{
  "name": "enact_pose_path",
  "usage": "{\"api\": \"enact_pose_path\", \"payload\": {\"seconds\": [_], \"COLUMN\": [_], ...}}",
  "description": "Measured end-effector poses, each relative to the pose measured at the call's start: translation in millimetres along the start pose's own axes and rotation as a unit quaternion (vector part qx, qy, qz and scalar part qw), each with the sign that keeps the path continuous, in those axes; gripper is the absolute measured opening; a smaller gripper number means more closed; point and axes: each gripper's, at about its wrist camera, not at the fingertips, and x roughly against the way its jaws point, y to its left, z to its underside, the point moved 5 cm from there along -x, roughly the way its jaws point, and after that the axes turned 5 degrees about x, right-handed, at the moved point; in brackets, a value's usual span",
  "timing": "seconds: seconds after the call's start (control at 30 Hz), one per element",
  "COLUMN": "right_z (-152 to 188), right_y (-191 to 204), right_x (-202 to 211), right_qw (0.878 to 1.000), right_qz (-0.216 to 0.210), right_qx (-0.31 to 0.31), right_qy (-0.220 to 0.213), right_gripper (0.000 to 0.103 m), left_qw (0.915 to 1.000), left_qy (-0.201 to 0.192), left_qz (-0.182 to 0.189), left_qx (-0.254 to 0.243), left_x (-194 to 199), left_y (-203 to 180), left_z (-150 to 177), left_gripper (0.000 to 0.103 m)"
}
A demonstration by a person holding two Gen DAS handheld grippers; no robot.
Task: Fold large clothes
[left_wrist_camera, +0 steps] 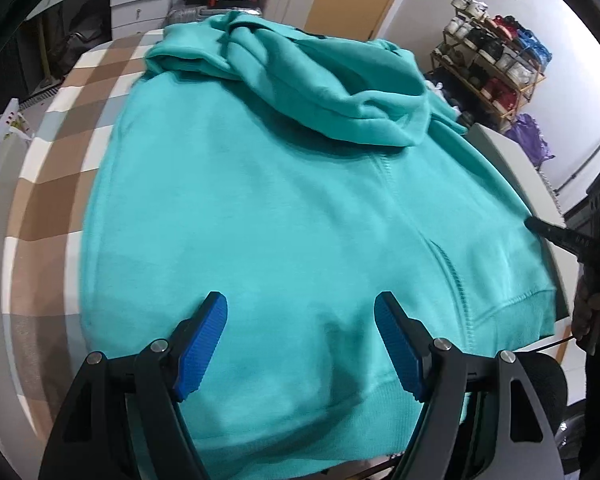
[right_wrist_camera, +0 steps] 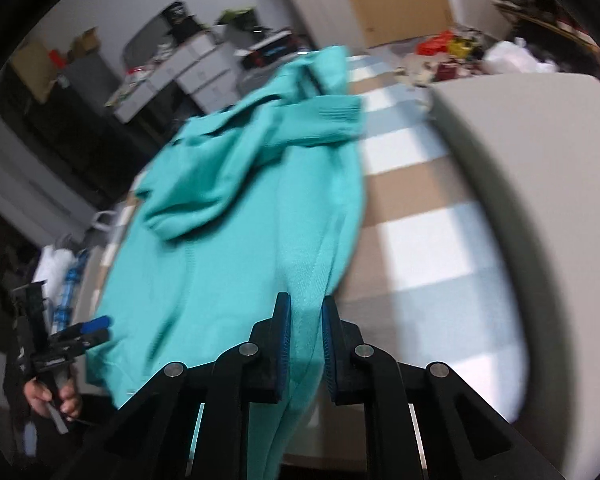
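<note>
A teal hoodie (left_wrist_camera: pixel 268 208) lies spread on the checked table (left_wrist_camera: pixel 60 168), hood (left_wrist_camera: pixel 340 96) bunched at the far end and ribbed hem toward me. My left gripper (left_wrist_camera: pixel 300 304) is open, its blue pads (left_wrist_camera: pixel 204 340) hovering over the hem, holding nothing. My right gripper (right_wrist_camera: pixel 304 312) is shut on a raised fold of the hoodie's (right_wrist_camera: pixel 236 216) side edge near the hem. It shows in the left wrist view (left_wrist_camera: pixel 540 228) at the hoodie's right edge. The left gripper shows in the right wrist view (right_wrist_camera: pixel 96 328) at the hem's far corner.
The table has a brown, white and pale blue checked cloth (right_wrist_camera: pixel 412 216) with a grey rim (right_wrist_camera: pixel 532 184). A shoe rack (left_wrist_camera: pixel 492 56) stands at the right wall. White drawers (left_wrist_camera: pixel 136 4) and clutter stand beyond the table's far end.
</note>
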Motion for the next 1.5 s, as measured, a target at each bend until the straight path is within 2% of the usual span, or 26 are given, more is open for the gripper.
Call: {"api": "enact_pose_path", "payload": {"seconds": [0.1,0.13,0.23,0.3,0.4,0.47,0.53,0.6,0.63,0.7,0.8,0.83,0.9,0.97,1.03,1.07,1.1,1.17,1.27,1.33,1.4,1.43,1.47,1.5], "right_z": [8,11,10,11,18,21,20,17,17,16,13,13,15,21,28,33,37,40,42,42,41,41,41,41], "right_y": [-6,-9,-9,-8,-2,11,32,61,72,100,123,127,131,133,126,121,116,110,111,108,103,98,92,85], "right_x": [-24,-29,-22,-8,15,27,35,41,43,44,31,22,4,-19,-47,-60,-68,-75,-75,-72,-61,-49,-34,-24], "right_qw": [0.998,0.997,0.999,1.000,1.000,0.999,0.998,0.995,0.993,0.989,0.986,0.987,0.987,0.989,0.994,0.995,0.994,0.993,0.991,0.989,0.989,0.991,0.992,0.993], "right_qz": [0.059,0.059,0.034,0.023,0.008,-0.003,-0.035,-0.064,-0.074,-0.104,-0.119,-0.123,-0.142,-0.144,-0.109,-0.078,-0.065,-0.054,-0.040,-0.045,-0.054,-0.057,-0.058,-0.055], "right_qx": [0.024,0.018,0.012,0.017,0.024,0.029,0.042,0.062,0.069,0.087,0.084,0.077,0.052,0.024,0.010,0.011,0.010,0.012,0.051,0.053,0.056,0.060,0.066,0.068], "right_qy": [0.027,0.034,0.025,0.010,-0.008,-0.022,-0.035,-0.052,-0.056,-0.066,-0.075,-0.071,-0.057,-0.024,0.022,0.059,0.087,0.108,0.119,0.127,0.122,0.109,0.092,0.076], "right_gripper": [0.012,0.012,0.015,0.018,0.027,0.039,0.040,0.048,0.057,0.059,0.070,0.072,0.072,0.072,0.071,0.070,0.067,0.054,0.045,0.042,0.043,0.046,0.053,0.059], "left_qw": [0.9997,0.9993,0.9979,0.9962,0.9944,0.9913,0.9902,0.9892,0.9895,0.9897,0.9879,0.9882,0.9882,0.9867,0.9845,0.9837,0.9833,0.9830,0.9851,0.9878,0.9886,0.9897,0.9907,0.9920], "left_qy": [-0.014,-0.017,-0.019,-0.003,0.022,0.063,0.089,0.122,0.119,0.113,0.101,0.098,0.098,0.098,0.099,0.099,0.100,0.095,0.088,0.087,0.089,0.079,0.071,0.066], "left_qz": [-0.022,-0.034,-0.062,-0.087,-0.103,-0.115,-0.108,-0.079,-0.079,-0.086,-0.116,-0.114,-0.113,-0.123,-0.138,-0.144,-0.147,-0.154,-0.147,-0.129,-0.118,-0.115,-0.111,-0.103], "left_qx": [0.002,0.001,0.003,0.004,0.003,-0.001,0.002,0.019,0.028,0.019,-0.019,-0.033,-0.034,-0.042,-0.044,-0.042,-0.040,-0.030,-0.011,0.010,0.027,0.031,0.031,0.029], "left_x": [8,14,33,39,40,28,16,2,-1,-2,-1,0,2,4,7,9,11,15,21,27,37,44,48,52], "left_y": [11,16,35,48,57,59,58,59,60,58,53,50,49,51,56,59,63,71,80,82,84,85,85,84], "left_z": [1,2,6,11,22,30,33,38,38,39,43,45,47,47,47,45,45,46,49,51,51,50,50,52], "left_gripper": [0.073,0.073,0.073,0.073,0.073,0.073,0.073,0.073,0.073,0.072,0.056,0.046,0.040,0.037,0.036,0.036,0.036,0.036,0.038,0.038,0.038,0.041,0.046,0.066]}}
